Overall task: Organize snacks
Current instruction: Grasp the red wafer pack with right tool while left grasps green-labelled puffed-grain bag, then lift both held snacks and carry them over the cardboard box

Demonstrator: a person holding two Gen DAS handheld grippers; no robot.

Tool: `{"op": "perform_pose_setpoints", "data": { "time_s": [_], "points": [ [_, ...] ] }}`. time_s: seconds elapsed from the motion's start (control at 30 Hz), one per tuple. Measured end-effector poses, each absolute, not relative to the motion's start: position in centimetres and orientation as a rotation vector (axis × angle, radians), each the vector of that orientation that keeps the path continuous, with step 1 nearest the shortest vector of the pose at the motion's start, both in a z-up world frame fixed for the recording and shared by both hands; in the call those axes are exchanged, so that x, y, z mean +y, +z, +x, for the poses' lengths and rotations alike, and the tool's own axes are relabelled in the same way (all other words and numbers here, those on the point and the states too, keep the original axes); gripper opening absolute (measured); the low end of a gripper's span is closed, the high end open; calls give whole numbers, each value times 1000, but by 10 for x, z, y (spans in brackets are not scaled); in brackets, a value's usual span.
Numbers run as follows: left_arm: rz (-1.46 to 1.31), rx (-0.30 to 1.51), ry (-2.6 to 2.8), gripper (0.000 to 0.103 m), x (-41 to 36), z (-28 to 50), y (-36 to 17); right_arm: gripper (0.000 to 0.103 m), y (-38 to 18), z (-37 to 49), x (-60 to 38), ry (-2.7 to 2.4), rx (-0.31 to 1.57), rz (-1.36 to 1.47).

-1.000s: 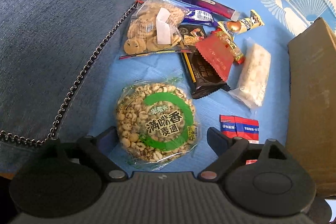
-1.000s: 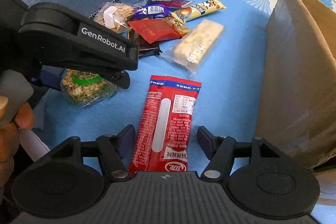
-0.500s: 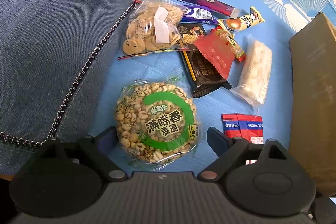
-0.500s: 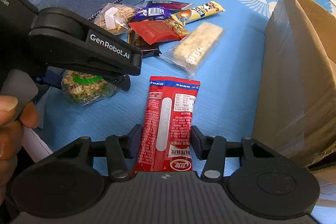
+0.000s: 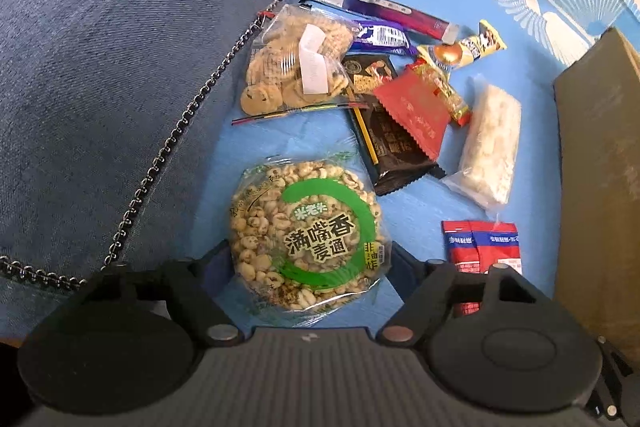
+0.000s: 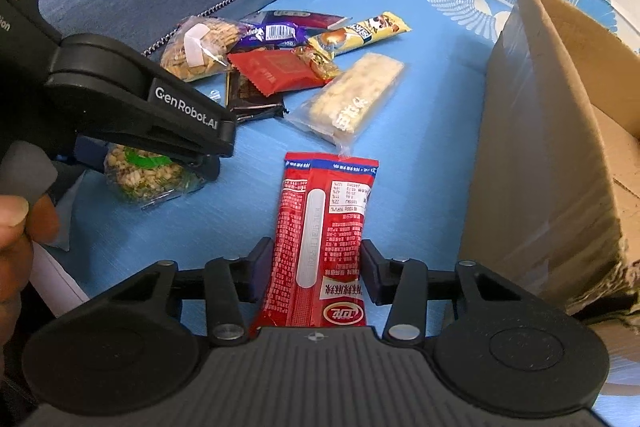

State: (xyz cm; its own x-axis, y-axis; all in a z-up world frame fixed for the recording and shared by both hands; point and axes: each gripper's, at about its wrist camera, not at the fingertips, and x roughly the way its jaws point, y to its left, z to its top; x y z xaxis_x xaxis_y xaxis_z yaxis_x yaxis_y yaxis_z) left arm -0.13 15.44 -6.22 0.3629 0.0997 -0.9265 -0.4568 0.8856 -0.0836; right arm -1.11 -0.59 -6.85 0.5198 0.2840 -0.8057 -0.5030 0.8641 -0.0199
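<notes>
Right wrist view: your right gripper [image 6: 317, 269] has just closed on the red packet [image 6: 322, 239]; the left gripper [image 5: 310, 259] is closing around the round puffed-grain cake [image 5: 306, 237]; next, lift both toward the cardboard box [image 6: 540, 147].

Black left gripper [image 6: 208, 163] printed "GenRobot.AI" in white, silver screws

A blue cushion [image 5: 120, 67] with a metal chain [image 5: 168, 147] along its edge is lying at the far left. A blue sheet [image 6: 440, 107] with white fan prints is covering the surface underneath.
</notes>
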Motion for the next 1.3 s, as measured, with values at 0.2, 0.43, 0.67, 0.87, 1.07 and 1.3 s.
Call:
{"op": "perform_pose_setpoints", "data": {
  "time_s": [0.2,0.43,0.67,0.87,1.07,1.3],
  "points": [
    [-373,1082,363,81,157,-7,-47,47,-46,-18,-7,488,848,-261],
    [-431,927,337,81,158,-14,-18,44,-9,-20,-10,479,762,-293],
    [-428,759,277,81,141,-17,14,0,44,-17,-39,478,647,-249],
    [-433,723,279,81,132,-11,22,4,70,-2,-83,458,569,-176],
    [-480,735,342,81,146,-11,16,41,22,-22,-46,563,652,-246],
    [-474,733,356,81,156,-14,17,70,-43,-19,6,517,747,-464]
  ]
}}
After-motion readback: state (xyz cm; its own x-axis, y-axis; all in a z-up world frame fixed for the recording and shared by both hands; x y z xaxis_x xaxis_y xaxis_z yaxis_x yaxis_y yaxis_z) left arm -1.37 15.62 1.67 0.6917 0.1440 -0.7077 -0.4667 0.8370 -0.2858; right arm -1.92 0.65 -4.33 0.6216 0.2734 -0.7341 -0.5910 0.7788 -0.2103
